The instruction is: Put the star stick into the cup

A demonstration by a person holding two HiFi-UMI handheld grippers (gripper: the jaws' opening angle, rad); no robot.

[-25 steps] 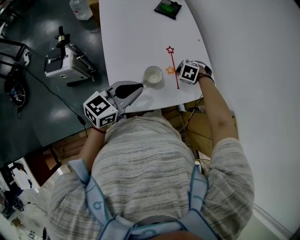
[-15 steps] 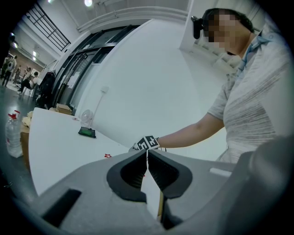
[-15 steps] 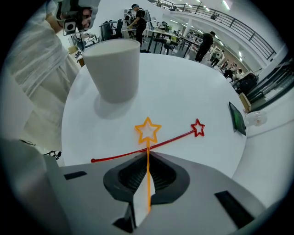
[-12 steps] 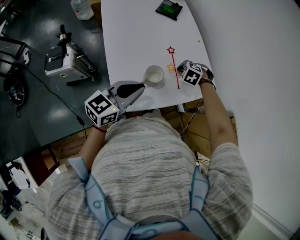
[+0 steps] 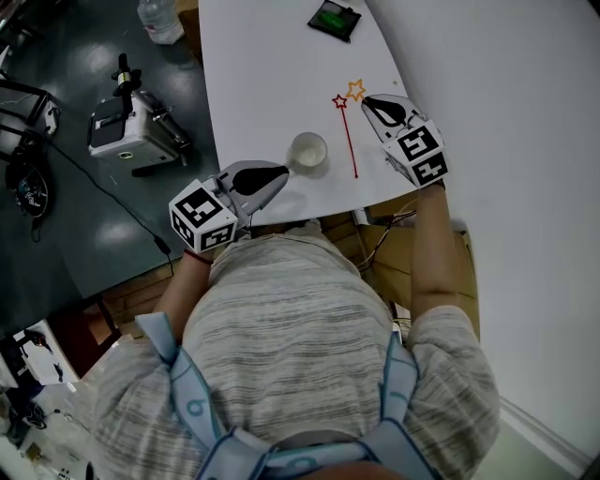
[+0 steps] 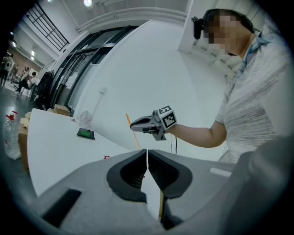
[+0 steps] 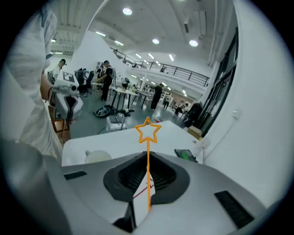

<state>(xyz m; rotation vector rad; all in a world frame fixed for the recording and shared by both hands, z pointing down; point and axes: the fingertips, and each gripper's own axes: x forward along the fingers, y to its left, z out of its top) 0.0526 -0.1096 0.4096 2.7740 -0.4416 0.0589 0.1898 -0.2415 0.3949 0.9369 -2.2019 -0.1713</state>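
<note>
No text, label or number can be read

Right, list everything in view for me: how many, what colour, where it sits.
table: one, white, in front of the person
cup: one, white, near the table's near edge
red star stick: one, red, flat on the table, right of the cup
orange star stick: one, orange, gripped in the right claw, star past the tips
flat gadget: one, black and green, far end of the table
bottle: one, clear, beyond the table's left edge
machine: one, grey, on the dark floor, left of the table
left claw: one, grey, shut, empty, beside the cup
right claw: one, grey, shut on the orange star stick
</note>
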